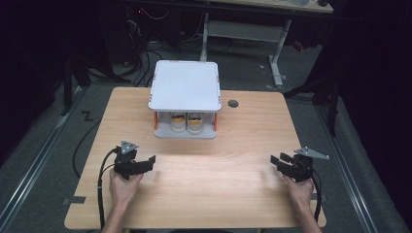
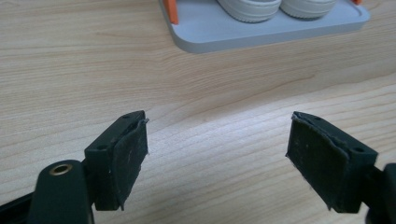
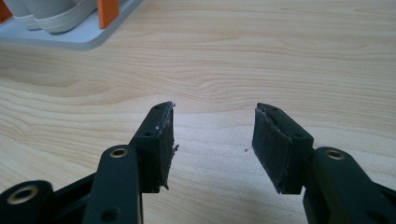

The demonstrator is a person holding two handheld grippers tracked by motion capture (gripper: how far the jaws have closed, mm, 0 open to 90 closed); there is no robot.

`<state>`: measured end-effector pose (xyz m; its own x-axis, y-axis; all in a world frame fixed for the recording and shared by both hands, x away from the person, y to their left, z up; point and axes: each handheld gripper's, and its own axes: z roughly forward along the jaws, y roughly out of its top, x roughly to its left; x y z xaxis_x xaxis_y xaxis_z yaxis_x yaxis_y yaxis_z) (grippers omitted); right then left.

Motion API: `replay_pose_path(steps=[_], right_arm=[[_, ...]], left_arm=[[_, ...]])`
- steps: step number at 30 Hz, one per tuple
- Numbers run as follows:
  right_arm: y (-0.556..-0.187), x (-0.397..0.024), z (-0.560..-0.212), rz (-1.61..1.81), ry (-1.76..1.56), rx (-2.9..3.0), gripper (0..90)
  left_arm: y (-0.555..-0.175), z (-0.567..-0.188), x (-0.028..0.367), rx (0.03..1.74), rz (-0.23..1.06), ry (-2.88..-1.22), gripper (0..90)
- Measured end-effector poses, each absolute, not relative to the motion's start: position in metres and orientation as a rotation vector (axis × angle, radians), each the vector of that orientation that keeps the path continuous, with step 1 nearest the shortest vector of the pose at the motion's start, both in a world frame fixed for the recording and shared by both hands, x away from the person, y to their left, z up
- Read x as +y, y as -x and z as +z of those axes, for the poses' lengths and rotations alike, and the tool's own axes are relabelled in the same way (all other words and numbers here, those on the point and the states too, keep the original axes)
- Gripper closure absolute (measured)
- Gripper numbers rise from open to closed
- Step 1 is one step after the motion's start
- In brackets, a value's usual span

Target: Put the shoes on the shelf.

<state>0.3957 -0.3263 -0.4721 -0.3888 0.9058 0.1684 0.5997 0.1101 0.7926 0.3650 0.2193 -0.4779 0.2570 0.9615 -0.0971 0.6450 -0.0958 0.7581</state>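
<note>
— While both grippers hang low at the bottom of the frame, what step would you say this is?

— The very start, by my reading. The left gripper sits lower left and the right gripper lower right, each well apart from the shoes, which stand as a pair on the lower shelf of the small grey rack at upper centre of the wooden surface. Nothing is held.

— Are the jaws released?

— Yes. In the left gripper view they stand wide with bare wood between them; in the right gripper view they are also apart, a bit narrower, and empty.

— And the hands?

— The left hand and right hand come in from the bottom edge, the grippers roughly level and angled inward toward the middle.

— Next move?

— Probably a reach up the frame to the rack's open front. The top shelf overhangs the shoes, so the approach should come in low and from the front, one gripper per shoe or both on one.
</note>
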Motion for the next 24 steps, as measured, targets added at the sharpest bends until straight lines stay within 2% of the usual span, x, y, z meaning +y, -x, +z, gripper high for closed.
replay_pose_path(steps=[24], right_arm=[[-0.412,-0.320,-0.495,1.026,-1.494,2.033,45.8]], left_arm=[[-0.382,-0.502,0.213,1.528,0.671,-1.870,21.5]])
